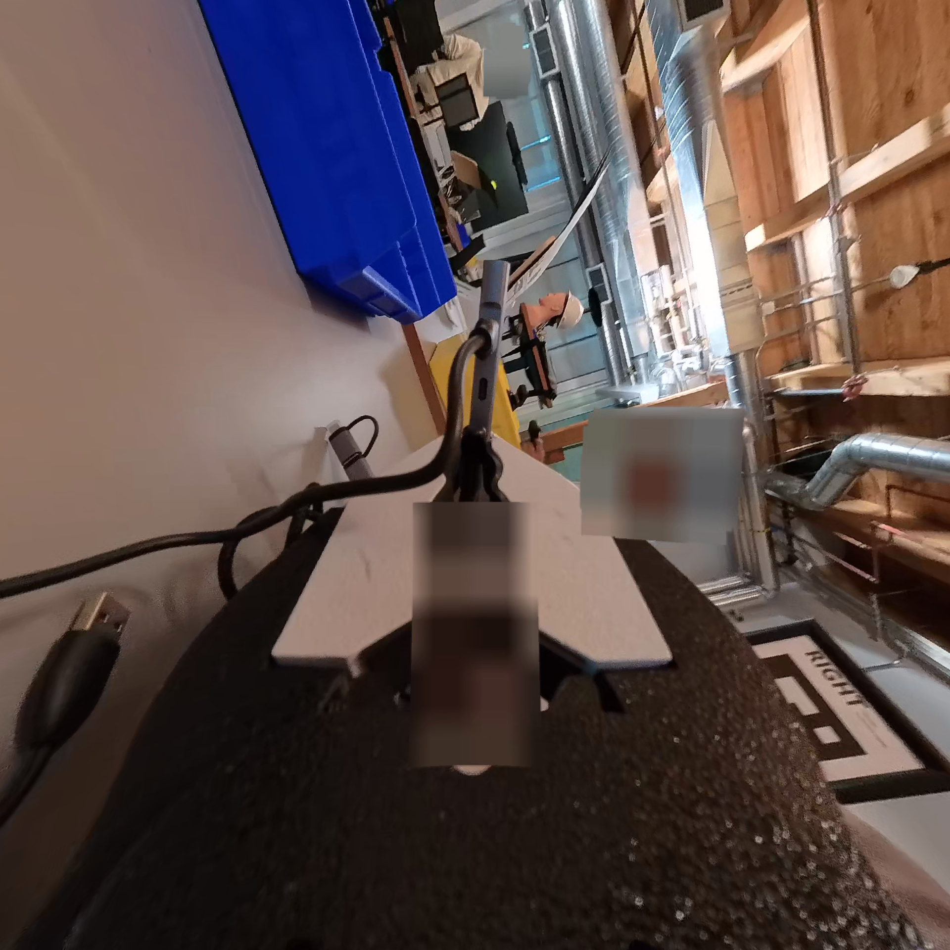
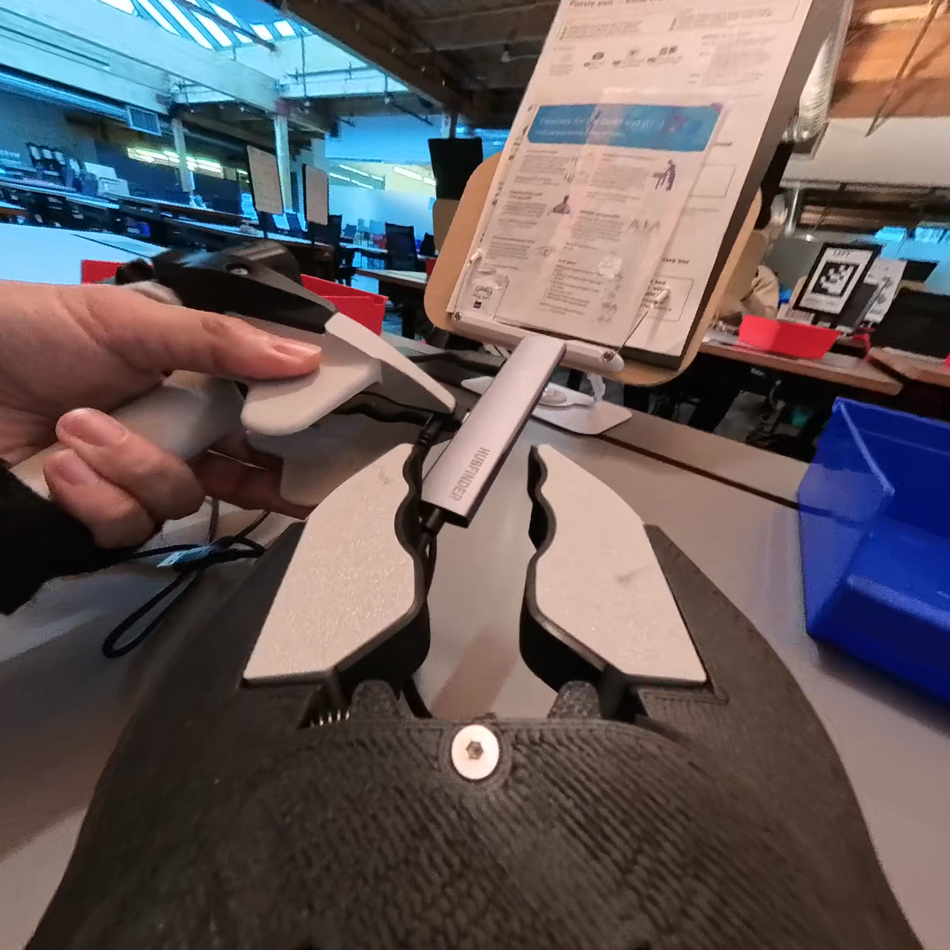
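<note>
My left gripper (image 1: 475, 452) is shut on a slim grey USB hub (image 1: 488, 354) and holds it off the grey table (image 1: 154, 308). The hub's black cable (image 1: 360, 483) trails back to a USB plug (image 1: 97, 617) lying on the table. In the right wrist view a person's hand (image 2: 128, 370) holds the left gripper (image 2: 442, 406), which pinches the hub (image 2: 483, 437) at its side. My right gripper (image 2: 473, 462) is open. The hub's near end sits between its two fingers, close to the left finger (image 2: 349, 555) and apart from the right one.
A blue bin (image 2: 874, 565) stands on the table at the right; it also shows in the left wrist view (image 1: 334, 154). A paper sheet on a stand (image 2: 591, 205) rises behind the hub. A small grey adapter (image 1: 349, 452) and a black lanyard loop (image 2: 154, 617) lie on the table. The grippers are tip to tip, or close to it.
</note>
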